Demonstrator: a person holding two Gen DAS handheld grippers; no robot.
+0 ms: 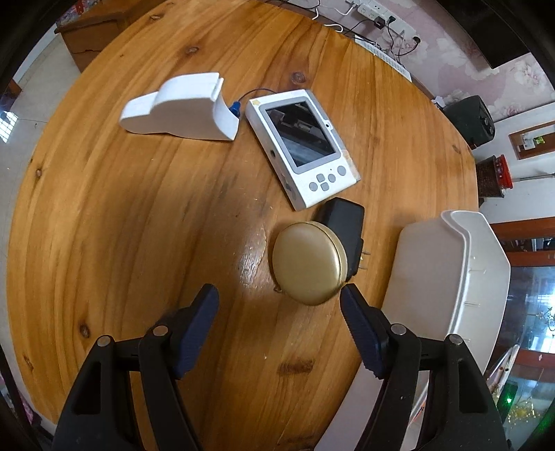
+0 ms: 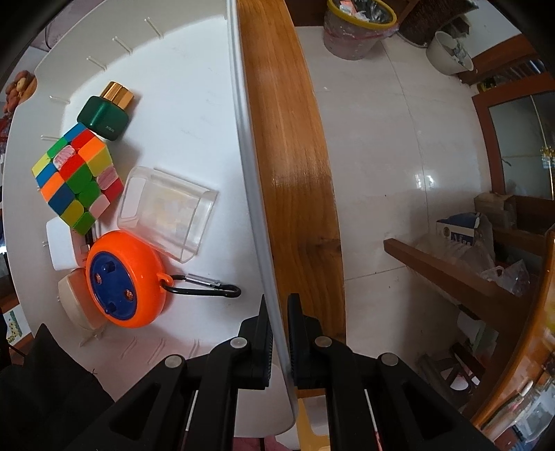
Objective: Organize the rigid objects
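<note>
Gold case (image 1: 308, 262) below downward-angled left gripper (image 1: 279, 300)

Home, likely a living or dining room. Landmark: round varnished wooden table (image 1: 138, 225). Beyond its far edge, floral wallpaper (image 1: 520, 66) and power strips (image 1: 371, 7) with tangled cables along the wall. Beside the table, glossy white floor tiles (image 2: 399, 156), a lined waste bin (image 2: 359, 27), a dark wooden shelf (image 2: 451, 270) with plastic bags and a carton. Further off, wood-framed glass cabinet (image 2: 520, 138); contents too blurred to tell.
</note>
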